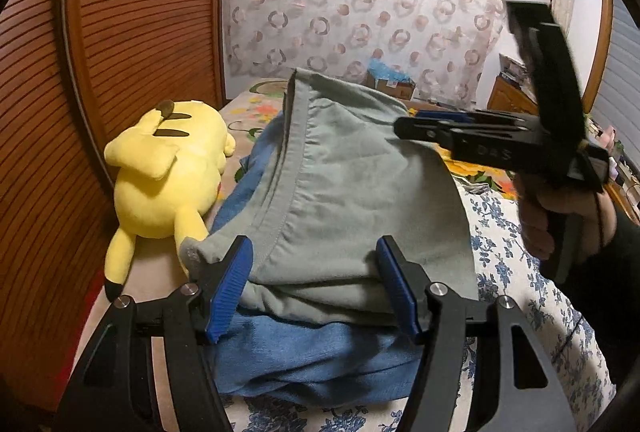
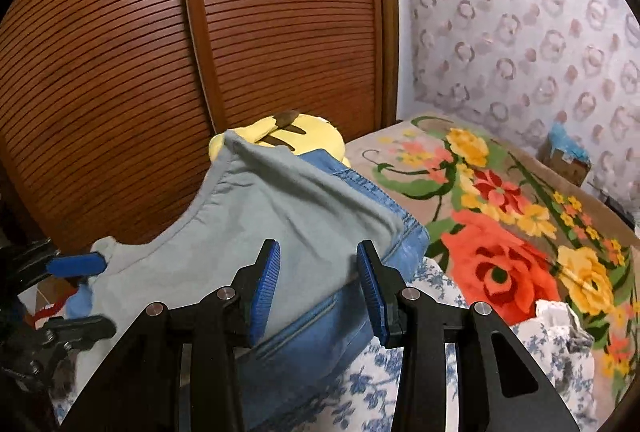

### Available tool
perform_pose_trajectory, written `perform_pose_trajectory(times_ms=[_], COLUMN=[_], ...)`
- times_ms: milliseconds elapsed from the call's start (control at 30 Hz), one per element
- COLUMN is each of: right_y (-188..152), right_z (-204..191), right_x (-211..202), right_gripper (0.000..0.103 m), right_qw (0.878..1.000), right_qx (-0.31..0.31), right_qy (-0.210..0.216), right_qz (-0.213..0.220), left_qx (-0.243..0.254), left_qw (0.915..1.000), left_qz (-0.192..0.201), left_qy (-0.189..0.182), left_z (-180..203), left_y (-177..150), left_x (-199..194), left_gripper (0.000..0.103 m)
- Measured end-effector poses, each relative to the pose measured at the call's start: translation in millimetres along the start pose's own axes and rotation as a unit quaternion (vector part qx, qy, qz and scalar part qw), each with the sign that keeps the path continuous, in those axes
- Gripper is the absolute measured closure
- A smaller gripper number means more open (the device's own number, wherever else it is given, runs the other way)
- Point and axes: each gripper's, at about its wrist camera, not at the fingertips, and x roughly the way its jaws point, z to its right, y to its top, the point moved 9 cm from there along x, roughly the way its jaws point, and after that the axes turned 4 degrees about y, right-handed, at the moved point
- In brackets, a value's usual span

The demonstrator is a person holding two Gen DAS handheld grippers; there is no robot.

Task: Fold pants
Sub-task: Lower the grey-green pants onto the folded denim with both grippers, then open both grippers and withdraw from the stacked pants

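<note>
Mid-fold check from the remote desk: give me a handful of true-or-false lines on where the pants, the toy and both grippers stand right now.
1. The grey pants lie on top of blue denim pants. True.
2. The left gripper is clamped shut on the cloth. False: its jaws stand open, one on either side of the grey pants' near edge.
3. A yellow plush toy lies beside the pile, next to the wooden slatted door. True.
4. The right gripper is open. True.
5. The bed cover beyond the pile is plain white. False: it bears large red and yellow flowers.
</note>
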Motion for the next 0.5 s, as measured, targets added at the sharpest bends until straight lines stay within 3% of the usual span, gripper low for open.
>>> perform_pose_trajectory(times_ms=[500], right_y=[-30], right_z=[-39], right_x=[-62], right_gripper=[0.061], right_qw=[0.999], right_qx=[0.015], right_qy=[-0.006], right_qz=[0.028], left_qx=[0.008], left_qw=[0.9999], left_qz=[0.004], left_qy=[0.007], left_z=[0], left_y=[-4], left_x=[-28], left_gripper=[0.038])
